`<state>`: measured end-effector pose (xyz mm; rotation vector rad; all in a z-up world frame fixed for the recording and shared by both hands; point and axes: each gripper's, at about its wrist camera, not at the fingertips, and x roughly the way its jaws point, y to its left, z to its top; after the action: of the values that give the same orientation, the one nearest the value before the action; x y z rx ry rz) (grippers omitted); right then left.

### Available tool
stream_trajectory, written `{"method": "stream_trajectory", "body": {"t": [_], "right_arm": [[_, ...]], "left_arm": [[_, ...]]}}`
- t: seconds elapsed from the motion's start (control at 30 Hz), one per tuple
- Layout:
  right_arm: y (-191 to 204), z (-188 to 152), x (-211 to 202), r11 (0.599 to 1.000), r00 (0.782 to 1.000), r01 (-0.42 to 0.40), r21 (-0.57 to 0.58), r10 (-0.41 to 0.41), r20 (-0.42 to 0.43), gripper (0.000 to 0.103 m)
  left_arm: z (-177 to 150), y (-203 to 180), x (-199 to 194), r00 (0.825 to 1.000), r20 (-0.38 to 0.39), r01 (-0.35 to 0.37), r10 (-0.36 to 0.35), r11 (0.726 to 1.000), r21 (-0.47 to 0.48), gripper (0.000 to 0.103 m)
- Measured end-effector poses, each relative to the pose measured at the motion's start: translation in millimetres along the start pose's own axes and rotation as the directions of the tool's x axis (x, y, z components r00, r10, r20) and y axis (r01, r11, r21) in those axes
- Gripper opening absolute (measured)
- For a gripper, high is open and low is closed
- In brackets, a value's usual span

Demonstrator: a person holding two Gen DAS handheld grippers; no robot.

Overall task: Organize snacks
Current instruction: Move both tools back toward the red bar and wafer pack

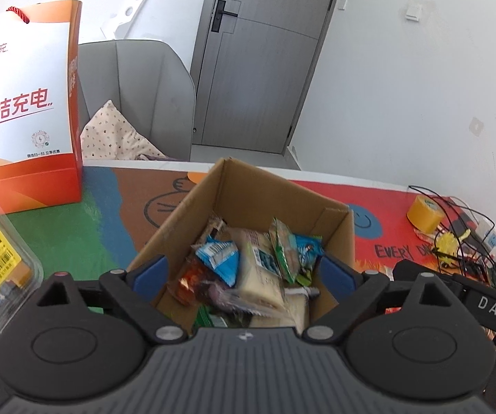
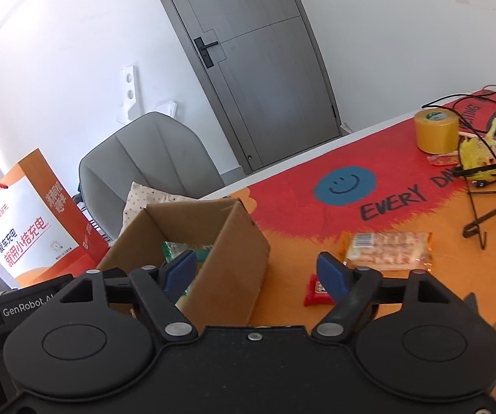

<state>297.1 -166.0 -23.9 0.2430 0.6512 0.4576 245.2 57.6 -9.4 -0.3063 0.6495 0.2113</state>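
The left hand-held gripper (image 1: 242,270) fills the bottom of its view, jaws spread wide and released, nothing between the blue pads. It hangs over the open box (image 1: 248,189) at centre frame. Inside the box lies a heap of snacks (image 1: 244,269): blue, green, cream and orange packets piled loosely, filling the bottom.

In the right wrist view, the right hand-held gripper (image 2: 258,272) is also released, jaws apart and empty, straddling the box's near right corner, with the left pad over the box opening and the right pad over the table (image 2: 403,310).

Just beyond its right pad, a small red packet (image 2: 315,291) lies on the table, partly hidden by the pad. A little farther, right of centre, lies a long clear-wrapped packet (image 2: 387,250) with orange ends (slightly blurred, so the print is unreadable). A pink thing at the far right edge is too cropped to name.

Farther back sit a yellow tape roll (image 2: 436,131) and tangled cables at upper right, and an orange bag (image 2: 37,220) at left.

By my reading the job is mostly done: most snacks are boxed, and at least two packets remain on the table.
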Motion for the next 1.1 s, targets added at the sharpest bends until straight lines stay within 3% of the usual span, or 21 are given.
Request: {"method": "stream_trajectory", "body": {"t": [0.47, 1.1], "right_arm": [[-23, -13, -26, 1.000, 1.000, -0.014, -0.022, 0.014, -0.004, 0.089], [-77, -1, -38, 0.998, 0.999, 0.033, -0.054, -0.033, 0.009, 0.089]], "left_arm": [[-21, -25, -15, 0.999, -0.034, 0.013, -0.011, 0.998, 0.054, 0.095], [-30, -83, -18, 0.997, -0.019, 0.073, -0.072, 0.995, 0.074, 0.093]]}}
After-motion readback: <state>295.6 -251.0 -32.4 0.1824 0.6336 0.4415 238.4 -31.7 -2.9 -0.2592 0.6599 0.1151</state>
